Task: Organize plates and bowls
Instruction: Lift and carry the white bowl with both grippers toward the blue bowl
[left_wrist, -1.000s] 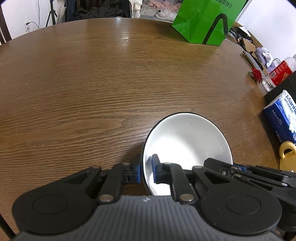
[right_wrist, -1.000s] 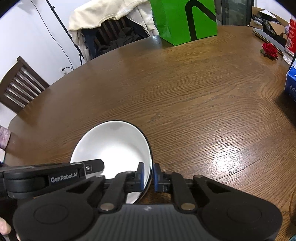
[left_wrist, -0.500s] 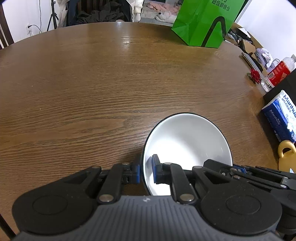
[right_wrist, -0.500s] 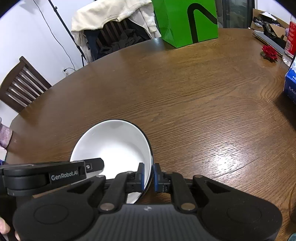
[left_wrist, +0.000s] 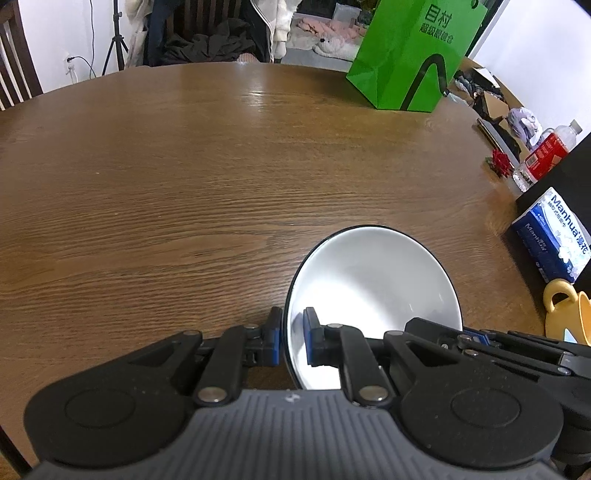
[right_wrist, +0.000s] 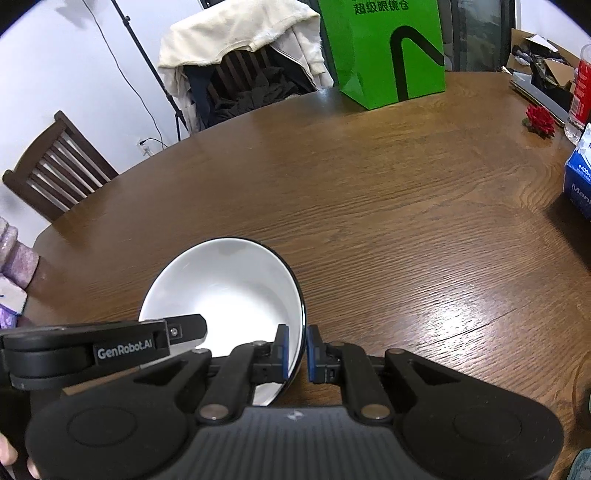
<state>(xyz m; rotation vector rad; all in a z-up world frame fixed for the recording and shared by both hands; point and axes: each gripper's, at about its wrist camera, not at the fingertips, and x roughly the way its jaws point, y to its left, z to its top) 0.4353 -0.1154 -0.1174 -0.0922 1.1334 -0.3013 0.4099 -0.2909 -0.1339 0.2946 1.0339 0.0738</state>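
While you've got the white bowl (left_wrist: 373, 284) pinched from both sides, low and right of centre in the left view, nothing looks sorted yet; no plates or stack are in sight. Your left claw (left_wrist: 293, 339) clamps its near-left rim, your right claw (right_wrist: 297, 349) its right rim, both reaching forward just above the tabletop (left_wrist: 184, 166).

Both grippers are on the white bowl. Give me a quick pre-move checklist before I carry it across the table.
1. Left gripper jaws straddle the bowl rim: ok.
2. Right gripper jaws straddle the opposite rim: ok.
3. Grip firm enough to carry: cannot tell.
4. Bowl contents: nothing visible inside, ok.
5. Wooden table ahead free of obstacles up to the green bag: ok.
6. Clearance from the tissue pack and yellow cup at the bowl's right: close, cannot tell.
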